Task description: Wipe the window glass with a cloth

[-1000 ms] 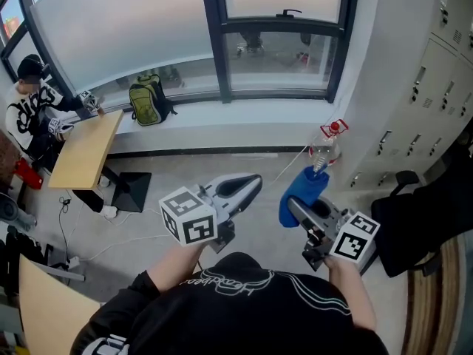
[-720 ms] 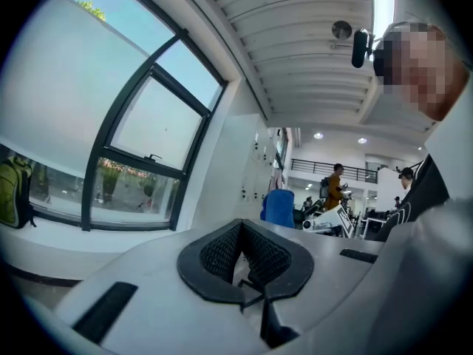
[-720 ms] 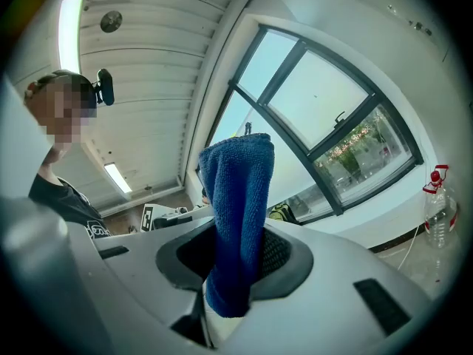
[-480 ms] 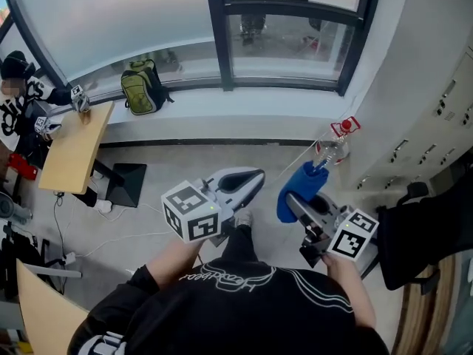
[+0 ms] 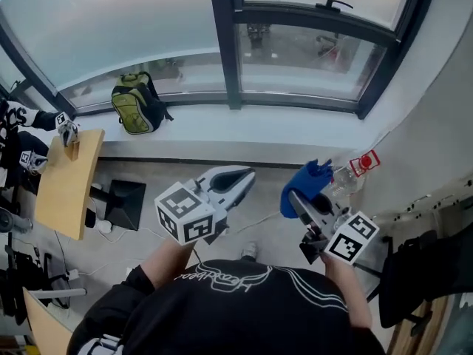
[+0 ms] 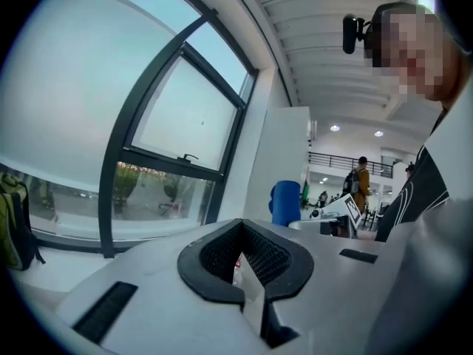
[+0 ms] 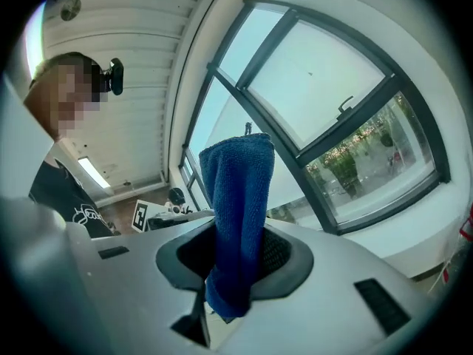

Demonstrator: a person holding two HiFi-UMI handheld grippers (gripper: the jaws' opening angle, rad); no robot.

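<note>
The right hand-held gripper (image 5: 297,200) has its jaws pressed together on a blue terry cloth (image 5: 306,183). They pinch the cloth low down, so most of it stands up past the jaw tips as a loose, folded pad. The right gripper view shows the cloth (image 7: 236,205) rising out of the jaw opening, with a short tail hanging under it. That grip looks deliberate: a free, soft length ahead of the jaws can be pressed flat on a pane without the hard jaws meeting it.

The window glass (image 5: 310,58) is well ahead of the cloth and above it, so nothing touches the pane yet and wiping has not begun. The cloth points up toward the window's lower right pane, the one under the handle, which is probably the pane meant.

The left hand-held gripper (image 5: 246,176) hangs below the window's dark upright bar. Its jaws are together and its own view shows nothing between them. It is held level and to one side, probably just to keep it out of the working arm's way.

A clear spray bottle with a red head (image 5: 353,170) stands below the window's right corner, just beside the cloth in the head view. I would guess it is cleaner kept within reach.

A green backpack (image 5: 136,108) leans on the sill under the window's left pane, clear of the right pane.
</note>
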